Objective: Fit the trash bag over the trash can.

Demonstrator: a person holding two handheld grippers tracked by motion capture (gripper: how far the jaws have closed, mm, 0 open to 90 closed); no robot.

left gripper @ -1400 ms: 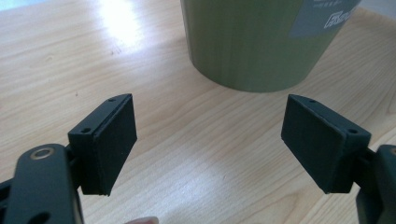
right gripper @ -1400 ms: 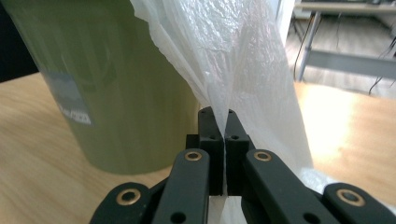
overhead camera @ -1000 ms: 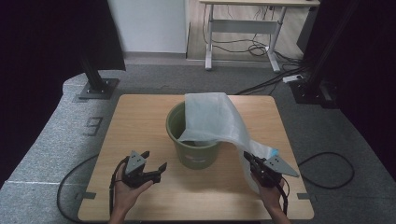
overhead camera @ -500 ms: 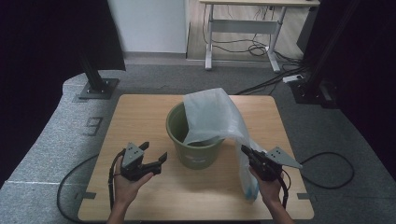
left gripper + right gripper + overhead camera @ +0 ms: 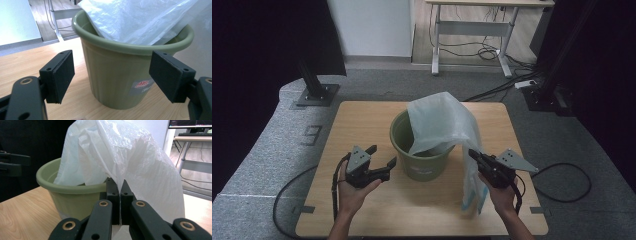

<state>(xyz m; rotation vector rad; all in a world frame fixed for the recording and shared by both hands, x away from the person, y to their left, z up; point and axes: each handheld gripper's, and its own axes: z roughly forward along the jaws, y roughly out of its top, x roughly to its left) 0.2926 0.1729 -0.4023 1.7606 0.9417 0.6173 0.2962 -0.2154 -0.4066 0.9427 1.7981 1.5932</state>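
Your right gripper [image 5: 473, 155] is pinching the white bag [image 5: 439, 122] — its far end is draping into the green bin [image 5: 419, 167] mid-desk. Your left gripper [image 5: 382, 156], jaws wide and empty, is facing the bin's left side — just beside it.

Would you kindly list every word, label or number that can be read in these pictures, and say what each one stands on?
"9": a pale numeral on the grey floor mat left of the table.
Sticker with a red mark on the green bucket: print too blurred to read.
Blue print at the bottom of the white plastic bag: too small to read.
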